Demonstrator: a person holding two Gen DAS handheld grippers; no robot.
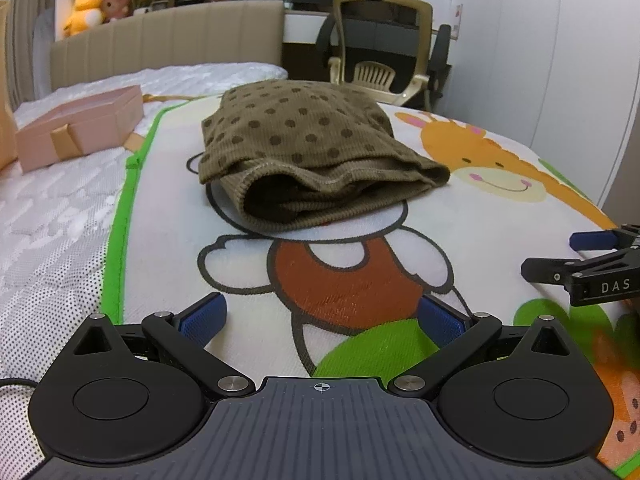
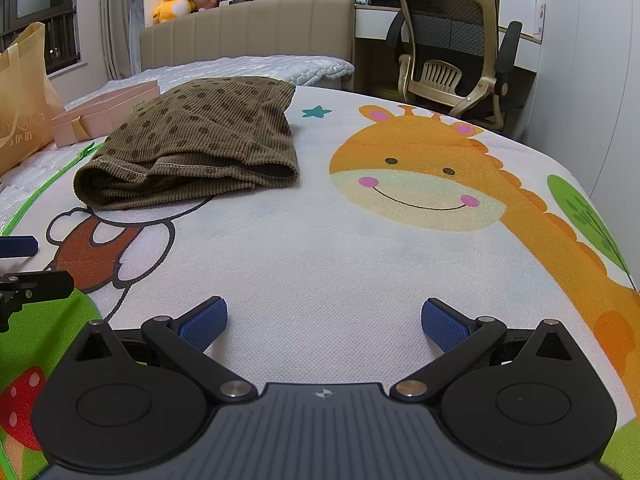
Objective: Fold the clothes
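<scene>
A brown ribbed garment with dark polka dots (image 1: pixel 304 148) lies folded in a compact bundle on a cartoon-print mat (image 1: pixel 360 264) on the bed. It also shows in the right wrist view (image 2: pixel 200 144), ahead and to the left. My left gripper (image 1: pixel 320 316) is open and empty, low over the mat, short of the garment. My right gripper (image 2: pixel 324 318) is open and empty over bare mat (image 2: pixel 320 248), to the right of the garment. The right gripper shows at the right edge of the left wrist view (image 1: pixel 592 256). The left gripper shows at the left edge of the right wrist view (image 2: pixel 24 264).
A pink gift box (image 1: pixel 80 128) sits on the white mattress (image 1: pixel 52 220) left of the mat. A tan shopping bag (image 2: pixel 24 100) stands further left. A padded headboard (image 1: pixel 168 40), plush toys (image 1: pixel 96 8) and an office chair (image 2: pixel 452 48) are behind the bed.
</scene>
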